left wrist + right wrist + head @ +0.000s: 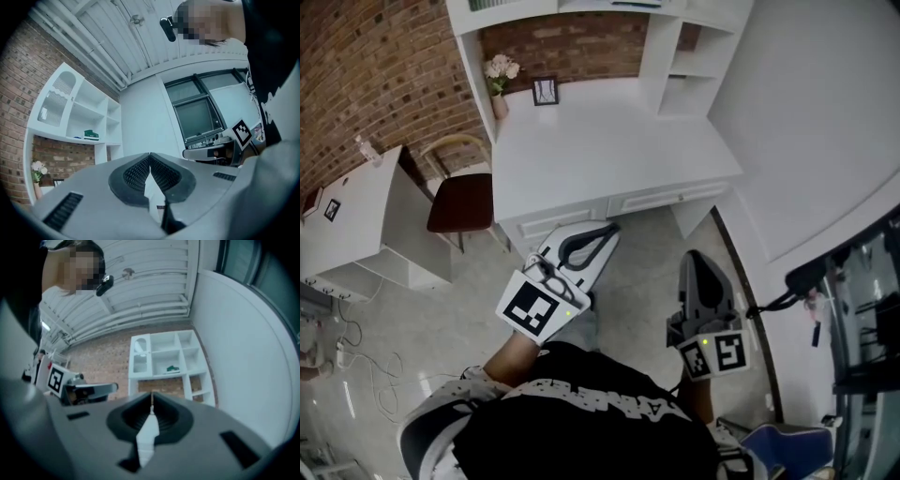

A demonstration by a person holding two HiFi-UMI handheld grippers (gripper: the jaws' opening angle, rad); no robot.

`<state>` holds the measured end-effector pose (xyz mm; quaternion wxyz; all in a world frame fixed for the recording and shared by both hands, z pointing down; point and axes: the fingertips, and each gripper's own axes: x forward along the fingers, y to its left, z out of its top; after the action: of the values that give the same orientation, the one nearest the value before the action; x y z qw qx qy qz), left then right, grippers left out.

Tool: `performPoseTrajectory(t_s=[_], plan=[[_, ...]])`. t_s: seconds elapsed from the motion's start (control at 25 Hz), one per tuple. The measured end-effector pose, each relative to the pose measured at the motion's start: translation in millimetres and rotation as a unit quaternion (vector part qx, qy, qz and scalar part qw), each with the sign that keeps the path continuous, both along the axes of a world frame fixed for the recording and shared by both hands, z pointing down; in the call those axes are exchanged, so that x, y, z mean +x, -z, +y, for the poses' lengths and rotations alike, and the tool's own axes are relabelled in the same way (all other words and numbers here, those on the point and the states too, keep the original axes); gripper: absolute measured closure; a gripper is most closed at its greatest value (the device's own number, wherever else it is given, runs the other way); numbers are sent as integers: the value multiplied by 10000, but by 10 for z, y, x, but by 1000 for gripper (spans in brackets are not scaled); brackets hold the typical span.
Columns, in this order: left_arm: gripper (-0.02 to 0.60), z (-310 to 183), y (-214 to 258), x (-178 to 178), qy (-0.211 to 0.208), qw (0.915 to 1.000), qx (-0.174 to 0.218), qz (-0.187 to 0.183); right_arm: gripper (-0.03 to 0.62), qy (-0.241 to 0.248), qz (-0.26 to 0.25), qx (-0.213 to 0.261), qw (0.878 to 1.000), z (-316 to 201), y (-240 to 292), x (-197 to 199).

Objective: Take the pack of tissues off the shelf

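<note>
Shelf (70,139) holds the probable tissue pack (91,135), well beyond left hand-held gripper (150,157).

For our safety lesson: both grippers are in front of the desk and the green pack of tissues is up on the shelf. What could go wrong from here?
1. The left gripper and right gripper are both shut. Unless one opens first, it may only shove the pack of tissues deeper along the shelf.
2. The reach crosses the desk, where a vase of flowers and a picture frame stand. An arm could knock them over.
</note>
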<state>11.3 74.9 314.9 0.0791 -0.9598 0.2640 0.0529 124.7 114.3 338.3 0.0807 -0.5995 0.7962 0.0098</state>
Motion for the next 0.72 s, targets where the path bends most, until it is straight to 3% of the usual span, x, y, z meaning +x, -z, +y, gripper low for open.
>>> performPoseTrajectory(t_s=[0.72], plan=[[546, -1278, -67, 425, -327, 9994, -51, 130, 562, -285, 231, -7, 9993, -1114, 18, 325]])
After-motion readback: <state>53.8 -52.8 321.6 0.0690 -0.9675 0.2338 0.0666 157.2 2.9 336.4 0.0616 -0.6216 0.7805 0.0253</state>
